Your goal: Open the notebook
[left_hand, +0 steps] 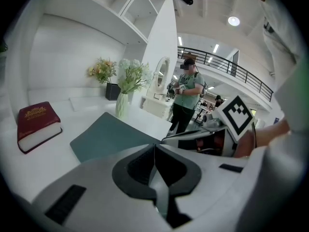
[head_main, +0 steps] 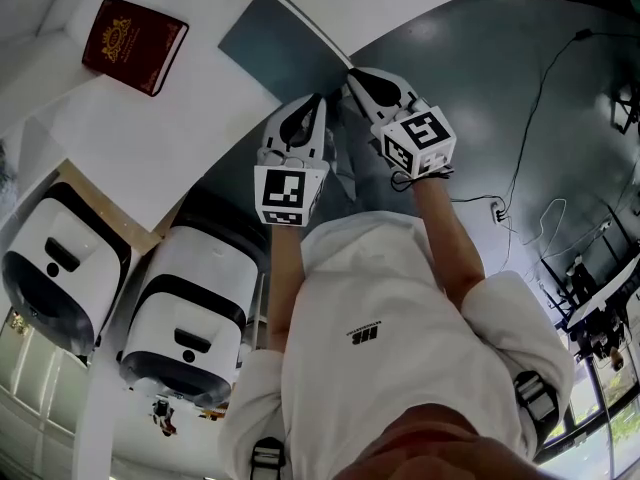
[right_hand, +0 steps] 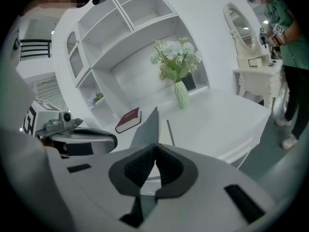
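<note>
Notebook [head_main: 272,40] cover pinched in right claw [head_main: 351,74]; left claw [head_main: 319,100] pressed together, seemingly empty.

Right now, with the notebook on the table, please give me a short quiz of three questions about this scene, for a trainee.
1. True or false: the right gripper is shut on the notebook cover.
2. Which book lies closed on the white table? A. dark red hardcover B. green paperback C. blue atlas
3. Fill in: the left gripper is shut and holds ____.
Key: 1 true; 2 A; 3 nothing.
</note>
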Tool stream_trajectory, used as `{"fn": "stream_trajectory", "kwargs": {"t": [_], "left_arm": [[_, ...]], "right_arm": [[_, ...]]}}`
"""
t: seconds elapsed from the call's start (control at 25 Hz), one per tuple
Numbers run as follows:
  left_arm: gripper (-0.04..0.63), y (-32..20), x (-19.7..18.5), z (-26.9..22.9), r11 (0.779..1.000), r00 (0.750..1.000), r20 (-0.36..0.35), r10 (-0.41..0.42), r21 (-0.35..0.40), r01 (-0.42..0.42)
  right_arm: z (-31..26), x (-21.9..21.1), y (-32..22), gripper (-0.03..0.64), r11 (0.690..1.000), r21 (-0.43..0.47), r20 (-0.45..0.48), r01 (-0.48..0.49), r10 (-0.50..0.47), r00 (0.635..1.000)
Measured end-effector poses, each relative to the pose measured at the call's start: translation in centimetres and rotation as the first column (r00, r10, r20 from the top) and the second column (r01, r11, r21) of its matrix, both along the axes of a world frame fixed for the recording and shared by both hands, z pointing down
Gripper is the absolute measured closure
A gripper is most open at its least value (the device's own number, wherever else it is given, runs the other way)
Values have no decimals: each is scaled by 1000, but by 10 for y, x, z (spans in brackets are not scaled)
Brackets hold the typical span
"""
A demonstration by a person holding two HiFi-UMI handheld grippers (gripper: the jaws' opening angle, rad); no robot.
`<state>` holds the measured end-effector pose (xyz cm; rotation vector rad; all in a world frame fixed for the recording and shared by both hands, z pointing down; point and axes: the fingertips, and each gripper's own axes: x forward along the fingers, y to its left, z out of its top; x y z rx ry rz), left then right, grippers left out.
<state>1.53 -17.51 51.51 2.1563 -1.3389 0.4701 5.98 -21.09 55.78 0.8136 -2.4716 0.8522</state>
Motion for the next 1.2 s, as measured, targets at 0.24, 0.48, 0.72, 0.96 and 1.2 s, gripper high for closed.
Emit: {"fn": "stream_trajectory", "kwargs": {"t": [0.24, 0.48, 0.72, 0.96, 1.2], "left_arm": [[595, 11, -5, -8, 1000, 1000, 2, -4, 18, 4], [595, 22, -13, -16, 999, 1000, 13, -13, 38, 13], [595, 30, -21, -24, 998, 1000, 18, -26, 57, 25], [595, 39, -33, -27, 997, 999, 20, -43, 61, 42], [595, 48, -43, -31, 996, 998, 21, -53, 69, 51]], "right_arm": [[-16, -5, 7, 614, 999, 37, 9, 8, -8, 1000], [-32, -13, 15, 614, 998, 66, 23, 17, -19, 1000], [-46, -21, 25, 614, 996, 87, 32, 31, -34, 999], [-57, -31, 35, 614, 993, 106, 37, 49, -53, 998], [-68, -42, 46, 615, 989, 127, 39, 71, -77, 996]]}}
